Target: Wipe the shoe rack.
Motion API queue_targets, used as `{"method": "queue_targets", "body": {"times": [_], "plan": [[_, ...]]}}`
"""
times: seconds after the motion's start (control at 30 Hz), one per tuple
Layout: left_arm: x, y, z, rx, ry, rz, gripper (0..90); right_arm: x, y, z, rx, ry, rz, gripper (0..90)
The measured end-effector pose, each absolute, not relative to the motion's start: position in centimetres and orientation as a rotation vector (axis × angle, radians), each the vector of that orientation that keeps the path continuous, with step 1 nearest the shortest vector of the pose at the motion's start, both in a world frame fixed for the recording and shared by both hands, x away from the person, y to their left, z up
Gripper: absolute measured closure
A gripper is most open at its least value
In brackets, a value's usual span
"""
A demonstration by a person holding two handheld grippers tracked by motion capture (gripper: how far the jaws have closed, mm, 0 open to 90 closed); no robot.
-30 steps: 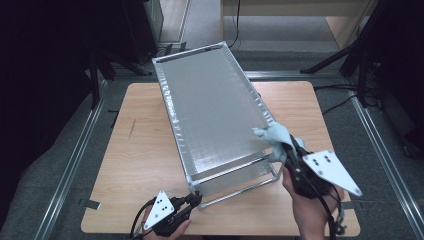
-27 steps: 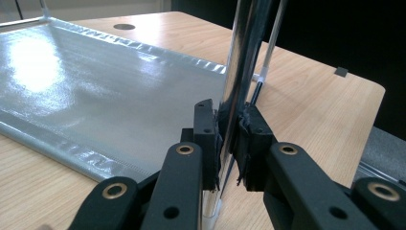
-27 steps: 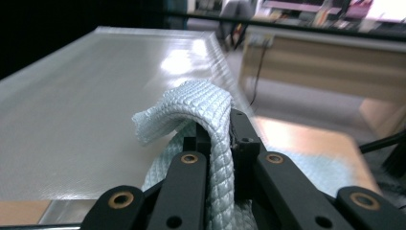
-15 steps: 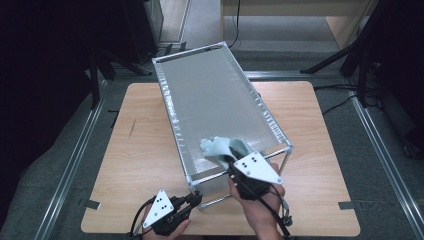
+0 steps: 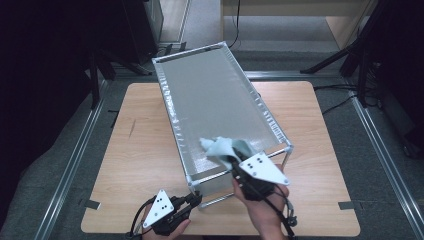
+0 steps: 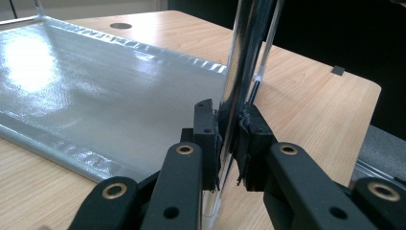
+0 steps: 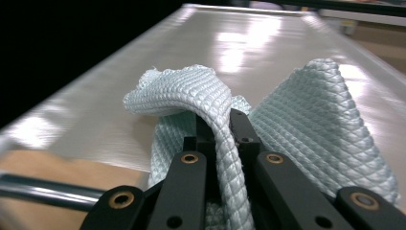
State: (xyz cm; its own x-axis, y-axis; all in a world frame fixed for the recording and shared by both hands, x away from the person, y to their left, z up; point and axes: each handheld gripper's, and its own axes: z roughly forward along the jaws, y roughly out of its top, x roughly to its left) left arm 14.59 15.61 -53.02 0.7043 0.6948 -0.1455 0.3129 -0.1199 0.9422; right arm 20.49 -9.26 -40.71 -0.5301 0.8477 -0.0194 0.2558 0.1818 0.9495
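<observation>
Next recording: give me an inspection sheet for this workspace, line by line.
Surface: wooden table, bare around the rack.
Job's things: silver-topped metal rack set at an angle on the table; pale green cloth on its top near the front end.
Clutter: nothing seen.
Grippers: left gripper shut on the rack's front leg; right gripper shut on the cloth.
Cables: black cable trailing from the right gripper.
Surroundings: grey floor, dark stands beyond the table.

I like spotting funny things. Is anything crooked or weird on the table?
Yes: the silver rack sits slanted across the wooden table, not square with its edges. The left gripper clamps its corner post while the right gripper holds a pale cloth on top.
</observation>
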Motion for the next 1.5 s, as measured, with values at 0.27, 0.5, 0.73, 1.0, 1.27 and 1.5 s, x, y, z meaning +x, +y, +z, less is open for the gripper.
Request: {"method": "queue_targets", "body": {"times": [0.27,0.5,0.73,1.0,1.27,1.5], "plan": [[14.7,15.8,-53.0,1.707,0.826,0.394,80.4,22.3,-16.0,-40.3,1.207,1.735,1.292,85.5],[14.6,15.7,-53.1,1.699,0.838,0.392,80.3,21.6,-14.1,-40.5,1.177,1.770,1.299,85.5],[14.6,15.8,-53.1,1.700,0.837,0.397,80.4,19.9,-7.8,-41.0,1.025,1.900,1.332,85.5],[14.7,15.9,-53.1,1.701,0.833,0.400,80.4,19.4,-6.1,-41.0,0.942,1.964,1.365,85.4],[14.6,16.0,-53.1,1.703,0.829,0.401,80.4,20.9,-13.3,-40.5,1.104,1.800,1.280,84.9],[14.7,16.8,-53.1,1.701,0.846,0.410,80.3,19.7,-19.5,-39.7,1.186,1.638,1.289,84.7]]}}
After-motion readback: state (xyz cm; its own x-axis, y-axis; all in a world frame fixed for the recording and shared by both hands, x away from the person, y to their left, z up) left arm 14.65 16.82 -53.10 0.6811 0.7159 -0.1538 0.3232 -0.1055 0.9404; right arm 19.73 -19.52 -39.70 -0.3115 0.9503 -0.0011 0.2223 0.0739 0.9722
